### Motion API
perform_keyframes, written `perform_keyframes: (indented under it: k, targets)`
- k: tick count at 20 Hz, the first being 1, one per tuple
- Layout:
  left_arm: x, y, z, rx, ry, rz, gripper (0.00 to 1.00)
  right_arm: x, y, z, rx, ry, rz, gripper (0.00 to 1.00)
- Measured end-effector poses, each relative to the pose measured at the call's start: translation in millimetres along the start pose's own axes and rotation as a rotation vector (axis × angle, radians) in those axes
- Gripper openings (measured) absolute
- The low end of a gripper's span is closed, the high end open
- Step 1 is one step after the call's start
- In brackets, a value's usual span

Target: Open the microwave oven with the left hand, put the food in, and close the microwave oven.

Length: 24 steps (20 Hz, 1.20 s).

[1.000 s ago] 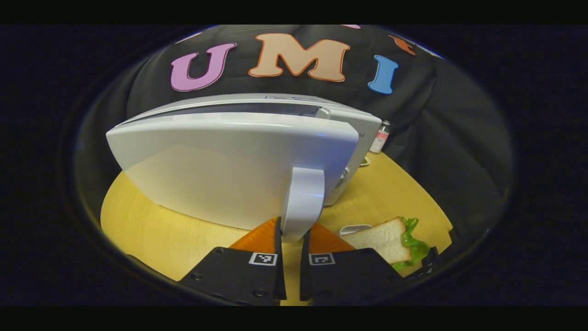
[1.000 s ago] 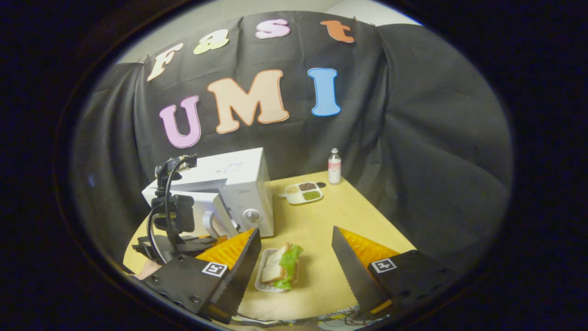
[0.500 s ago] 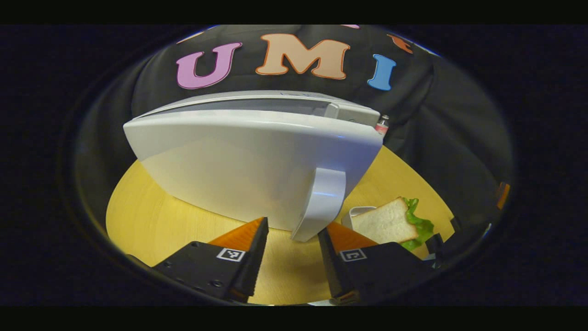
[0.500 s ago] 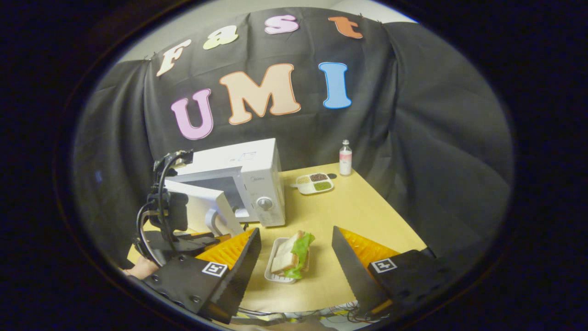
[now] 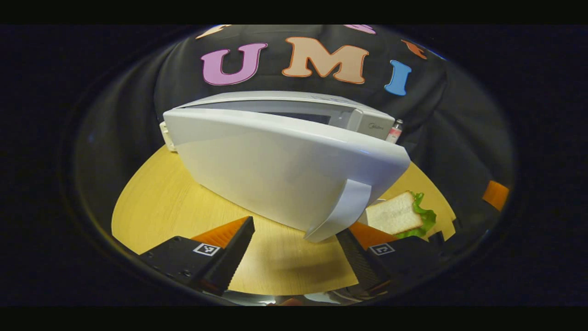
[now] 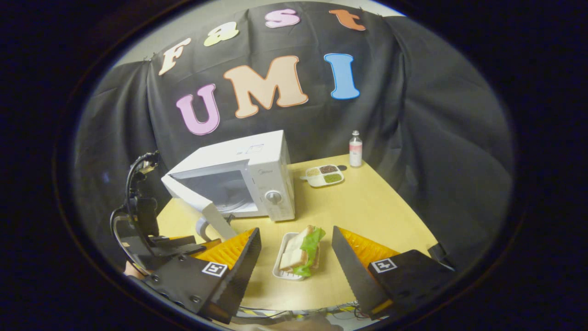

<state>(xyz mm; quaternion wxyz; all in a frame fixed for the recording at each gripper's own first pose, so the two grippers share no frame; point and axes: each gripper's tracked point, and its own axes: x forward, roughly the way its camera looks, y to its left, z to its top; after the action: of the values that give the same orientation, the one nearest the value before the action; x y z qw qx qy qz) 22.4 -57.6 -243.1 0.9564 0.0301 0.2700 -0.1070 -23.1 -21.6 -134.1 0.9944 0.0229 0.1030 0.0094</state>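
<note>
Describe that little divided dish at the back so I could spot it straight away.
Start at the white microwave oven on the wooden table. Just past its right side, towards the black cloth wall, lies a small pale compartment dish beside a small bottle. Unlike the sandwich tray nearer the front, it holds separate brown and green fillings.

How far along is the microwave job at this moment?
Done: the microwave door stands swung open, its cavity exposed. In hand: nothing; the left gripper is open with the door handle between its spread fingers, untouched, and the right gripper is open above the sandwich, which sits in its tray on the table. Left: picking up the food, loading it, closing the door.
</note>
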Motion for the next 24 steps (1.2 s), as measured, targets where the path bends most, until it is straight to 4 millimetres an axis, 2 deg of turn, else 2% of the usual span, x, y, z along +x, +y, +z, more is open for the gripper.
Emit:
perform_keyframes:
  k: [7,9,10,19,24]
  targets:
    - [-38,31,-24,-0.121,0.034,0.094,1.00,22,5,-19,0.016,0.105,0.045,0.89]
    - [-51,44,-31,-0.151,0.035,0.130,1.00,29,6,-26,0.016,0.143,0.048,0.89]
    - [-56,51,-35,-0.164,0.041,0.150,1.00,32,7,-29,0.017,0.160,0.051,0.97]
    - [-113,122,-67,-0.290,0.060,0.341,1.00,55,5,-68,-0.052,0.319,0.070,0.98]
    - [-141,154,-83,-0.418,0.053,0.380,1.00,58,7,-71,-0.062,0.338,0.076,0.98]
